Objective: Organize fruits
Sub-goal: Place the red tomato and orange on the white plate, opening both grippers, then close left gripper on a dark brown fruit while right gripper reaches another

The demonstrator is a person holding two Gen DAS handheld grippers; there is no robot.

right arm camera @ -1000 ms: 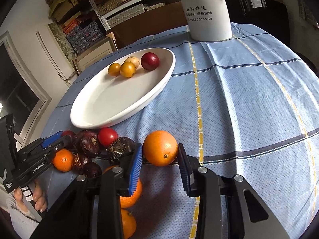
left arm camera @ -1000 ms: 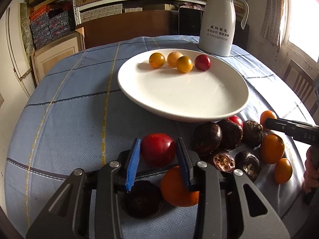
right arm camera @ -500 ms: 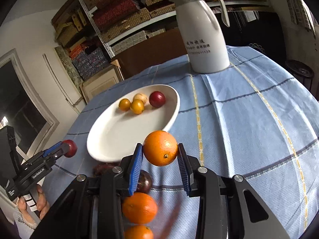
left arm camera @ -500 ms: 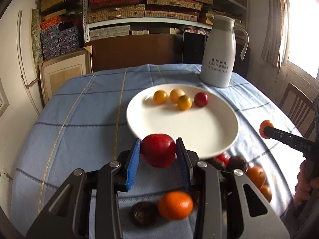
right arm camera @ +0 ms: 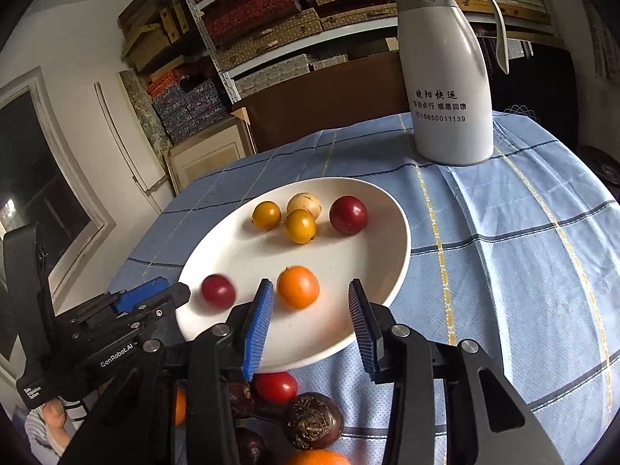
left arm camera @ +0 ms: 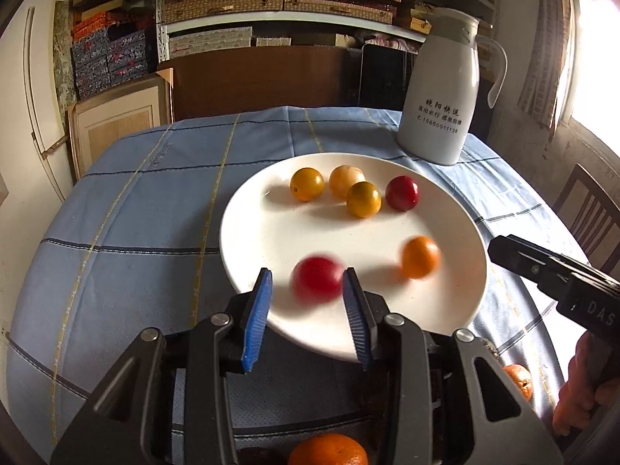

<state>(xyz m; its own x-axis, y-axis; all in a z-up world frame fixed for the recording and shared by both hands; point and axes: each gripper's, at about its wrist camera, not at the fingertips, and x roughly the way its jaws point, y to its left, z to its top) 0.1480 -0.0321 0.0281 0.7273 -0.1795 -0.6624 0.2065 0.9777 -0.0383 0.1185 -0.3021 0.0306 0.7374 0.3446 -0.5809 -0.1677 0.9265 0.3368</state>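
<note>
Your left hand-held gripper [left arm camera: 306, 298] is hovering over the near rim of the white plate [left arm camera: 457, 302] with its blue pads spread apart, gripping nothing. Between them, a blurred red fruit [left arm camera: 317, 283] is lying on the plate, close to the right pad; whether it touches that pad cannot be told. Your right hand-held gripper [right arm camera: 310, 312] is likewise standing open over the plate's near edge, and the orange fruit [right arm camera: 298, 286] is sitting on the plate just ahead of its left pad, free of both. Both fruits are round, so neither is showing a long axis or pointing any way.

At the plate's far side, three yellow fruits [right arm camera: 299, 226] are clustering together, with a dark red fruit [right arm camera: 348, 215] just beside them. Off the plate, at its near edge on the blue checked counter [right arm camera: 503, 255], a red fruit [right arm camera: 276, 386] and wrinkled dark fruits [right arm camera: 314, 420] are lying bunched together, with an orange [left arm camera: 327, 450] nearby. A white jug [right arm camera: 449, 89] is standing upright beyond the plate.
</note>
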